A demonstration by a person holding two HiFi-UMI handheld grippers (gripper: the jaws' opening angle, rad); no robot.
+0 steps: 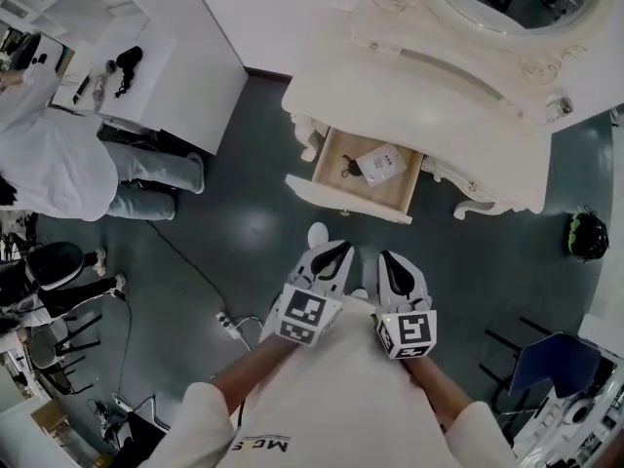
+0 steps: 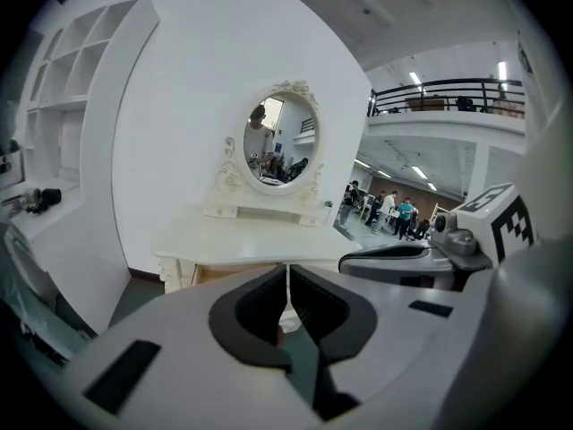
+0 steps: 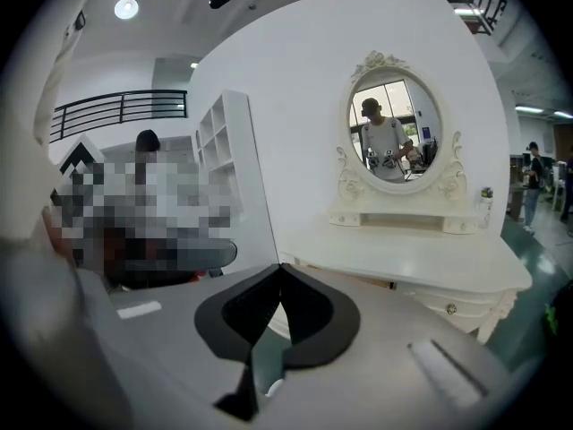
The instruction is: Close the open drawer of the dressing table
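Head view: pulled-out light wooden drawer (image 1: 347, 201) of cream ornate dressing table (image 1: 429, 96), well apart from left claw (image 1: 331, 253) and right claw (image 1: 394, 261), side by side above dark floor (image 1: 244, 232). Left gripper view: claw pressed together, nothing between. Right gripper view: likewise closed, empty.

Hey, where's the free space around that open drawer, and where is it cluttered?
Bare floor runs between the drawer front and the left gripper and right gripper. Inside the drawer, the near strip is bare; a white packet and a small dark item crowd the back. The tabletop looks bare.
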